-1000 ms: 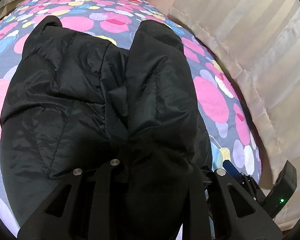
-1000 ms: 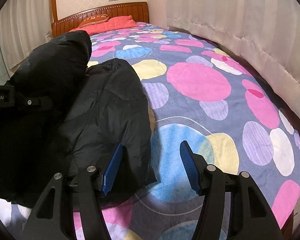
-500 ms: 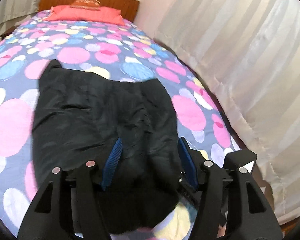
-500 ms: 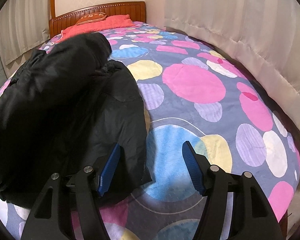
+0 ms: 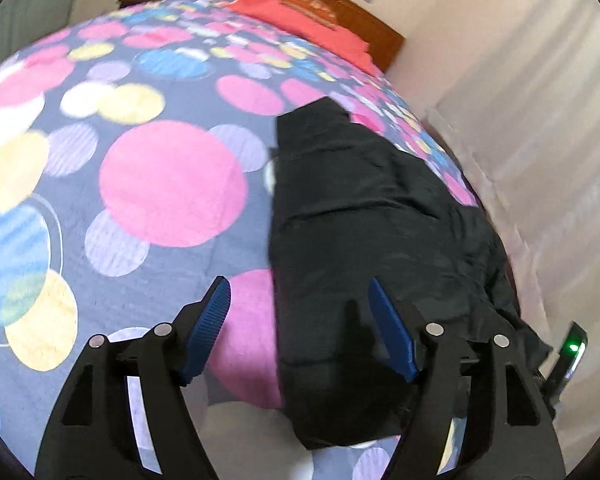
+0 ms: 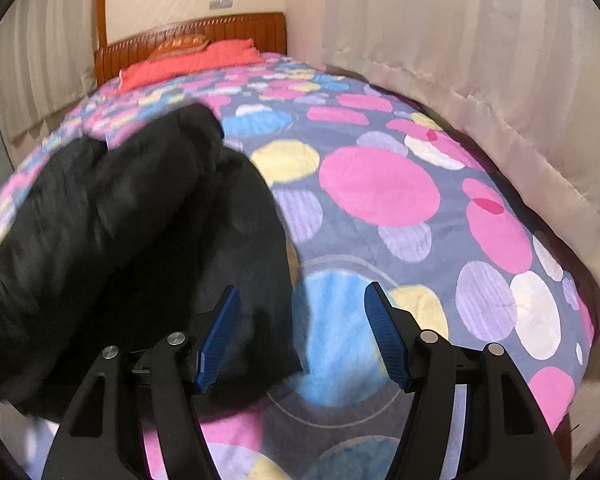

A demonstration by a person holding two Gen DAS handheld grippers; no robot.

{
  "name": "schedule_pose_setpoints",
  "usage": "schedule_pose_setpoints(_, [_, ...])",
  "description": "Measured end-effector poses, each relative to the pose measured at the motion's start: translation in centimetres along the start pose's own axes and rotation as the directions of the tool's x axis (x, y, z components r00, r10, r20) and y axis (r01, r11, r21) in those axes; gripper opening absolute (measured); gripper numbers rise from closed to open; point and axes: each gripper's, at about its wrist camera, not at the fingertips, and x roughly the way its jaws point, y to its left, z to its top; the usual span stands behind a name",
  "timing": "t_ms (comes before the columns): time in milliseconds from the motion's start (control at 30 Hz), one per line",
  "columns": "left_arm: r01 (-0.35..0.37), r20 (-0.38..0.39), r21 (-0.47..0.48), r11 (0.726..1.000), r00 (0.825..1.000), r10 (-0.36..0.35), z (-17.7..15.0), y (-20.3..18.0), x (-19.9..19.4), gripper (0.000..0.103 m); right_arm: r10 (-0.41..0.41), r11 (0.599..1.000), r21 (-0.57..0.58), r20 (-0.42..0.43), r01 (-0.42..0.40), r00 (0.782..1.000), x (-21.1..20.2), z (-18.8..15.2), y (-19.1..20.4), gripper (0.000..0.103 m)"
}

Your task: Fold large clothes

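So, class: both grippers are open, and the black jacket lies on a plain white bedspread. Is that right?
Not quite. The left gripper and right gripper are both open, and the black jacket does lie on the bed, but the bedspread is not plain white: it is grey-blue with large pink, blue, yellow and lilac circles. The right wrist view shows this.

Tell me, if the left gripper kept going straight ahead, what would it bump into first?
Probably the black jacket. The left gripper is open, and the jacket's left edge lies right between its fingers, over the spotted bedspread. Depth is hard to judge, so it might touch the bedspread beside it.
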Motion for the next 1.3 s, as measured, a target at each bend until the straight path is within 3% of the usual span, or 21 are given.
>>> schedule_pose_setpoints(100, [0.055, -0.003, -0.038, 0.998, 0.998, -0.055, 0.4, 1.0, 0.7, 0.077, 0.059, 0.997, 0.038, 0.031, -0.06, 0.998, -1.3, 1.9, 0.6, 0.064])
schedule_pose_setpoints(167, [0.062, 0.0, -0.021, 0.998, 0.998, -0.062, 0.4, 0.5, 1.2, 0.079, 0.107, 0.993, 0.052, 0.042, -0.109, 0.993, -1.8, 3.0, 1.4, 0.066])
schedule_pose_setpoints(233, [0.072, -0.002, -0.013, 0.997, 0.997, -0.072, 0.3, 0.2, 1.7, 0.079, 0.165, 0.984, 0.057, 0.048, -0.167, 0.985, -2.1, 4.1, 2.9, 0.074])
schedule_pose_setpoints(333, [0.084, -0.012, -0.026, 0.996, 0.996, -0.084, 0.1, 0.3, 2.5, 0.079, 0.222, 0.974, 0.04, 0.021, -0.222, 0.975, -1.5, 4.9, 5.4, 0.074])
schedule_pose_setpoints(533, [0.09, -0.023, -0.042, 0.995, 0.996, -0.091, -0.2, 1.1, 3.8, 0.082, 0.25, 0.968, 0.03, -0.084, -0.248, 0.965, 1.3, 4.3, 8.6, 0.074])
schedule_pose_setpoints(767, [0.111, -0.034, -0.041, 0.993, 0.993, -0.112, -0.8, 1.0, 5.2, 0.084, 0.228, 0.974, 0.024, -0.123, -0.227, 0.966, 2.8, 3.3, 9.1, 0.073])
schedule_pose_setpoints(833, [0.112, -0.034, -0.032, 0.993, 0.993, -0.113, -0.8, 0.8, 5.4, 0.084, 0.237, 0.972, 0.018, -0.13, -0.236, 0.963, 2.9, 3.0, 9.1, 0.05])
schedule_pose_setpoints(1033, [0.09, -0.021, 0.002, 0.996, 0.996, -0.09, -0.8, 0.3, 5.6, 0.084, 0.25, 0.966, -0.032, -0.119, -0.255, 0.961, 2.7, 2.5, 10.1, 0.017])
schedule_pose_setpoints(1300, [0.058, -0.002, 0.109, 0.992, 0.998, -0.058, -0.3, -2.3, 5.5, 0.084, 0.145, 0.988, -0.053, -0.064, -0.148, 0.987, 2.9, 2.9, 7.8, 0.005])
